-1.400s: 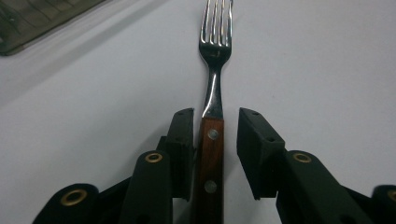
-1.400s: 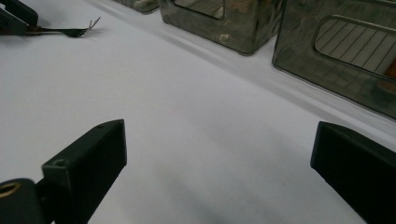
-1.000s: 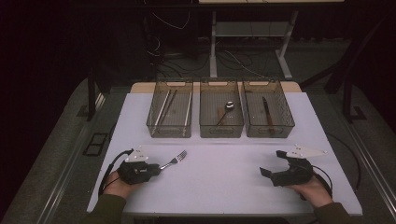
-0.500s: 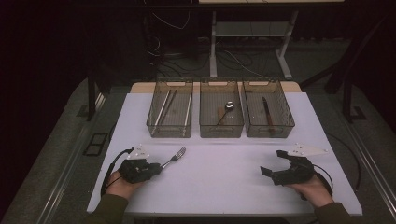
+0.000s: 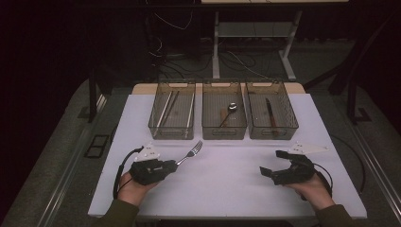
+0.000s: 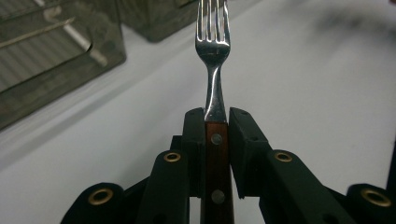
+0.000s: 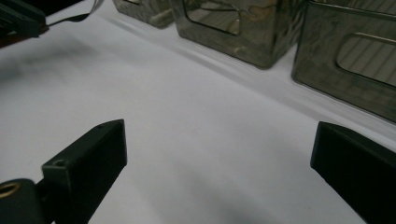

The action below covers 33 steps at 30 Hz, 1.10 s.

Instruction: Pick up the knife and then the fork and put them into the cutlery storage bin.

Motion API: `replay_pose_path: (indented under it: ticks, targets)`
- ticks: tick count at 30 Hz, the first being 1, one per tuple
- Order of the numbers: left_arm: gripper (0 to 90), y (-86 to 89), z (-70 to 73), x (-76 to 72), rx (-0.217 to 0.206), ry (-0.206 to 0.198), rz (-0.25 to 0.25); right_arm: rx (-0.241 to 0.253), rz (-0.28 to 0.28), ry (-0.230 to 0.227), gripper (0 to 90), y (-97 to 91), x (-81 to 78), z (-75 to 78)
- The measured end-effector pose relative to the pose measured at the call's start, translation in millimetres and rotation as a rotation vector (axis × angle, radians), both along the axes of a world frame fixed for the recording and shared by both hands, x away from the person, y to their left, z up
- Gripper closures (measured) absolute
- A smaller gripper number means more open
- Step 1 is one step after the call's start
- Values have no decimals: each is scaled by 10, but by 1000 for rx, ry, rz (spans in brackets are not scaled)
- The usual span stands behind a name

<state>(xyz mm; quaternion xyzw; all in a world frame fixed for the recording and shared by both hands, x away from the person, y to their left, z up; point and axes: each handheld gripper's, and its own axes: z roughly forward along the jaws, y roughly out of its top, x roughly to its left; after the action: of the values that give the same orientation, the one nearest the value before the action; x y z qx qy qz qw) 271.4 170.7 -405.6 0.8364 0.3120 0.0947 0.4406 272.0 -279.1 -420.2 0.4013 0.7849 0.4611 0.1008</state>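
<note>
A fork (image 5: 190,153) with a brown riveted handle sticks out of my left gripper (image 5: 171,165) at the table's front left, tines toward the bins. In the left gripper view both black pads clamp the fork (image 6: 215,84) by its handle, so the left gripper (image 6: 215,122) is shut on it, and the tines hang above the white tabletop. My right gripper (image 5: 274,163) rests at the front right. In its own view the right gripper (image 7: 219,154) stands wide open with only bare table between the jaws.
Three smoky clear bins stand in a row at the back of the white table (image 5: 227,189): the left bin (image 5: 172,115) holds long thin utensils, the middle bin (image 5: 224,115) a spoon, the right bin (image 5: 271,111) a dark-handled knife. Cables trail from both grippers.
The left gripper has lifted a little and moved slightly toward the bins with the fork in it. The right gripper has stayed where it was.
</note>
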Motion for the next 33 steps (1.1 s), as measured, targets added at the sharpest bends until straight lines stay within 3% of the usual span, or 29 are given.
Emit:
replay_pose_path:
  ticks: [6,23,33]
  targets:
    - [771,-220,55,14,-34,-19,-36,31,11,-1,39,62,41,56]
    - [770,-778,59,96,-39,-30,-109,102,52,-4,70,393,250,193]
    - [770,-1007,52,172,-63,-39,-119,189,86,32,342,581,417,181]
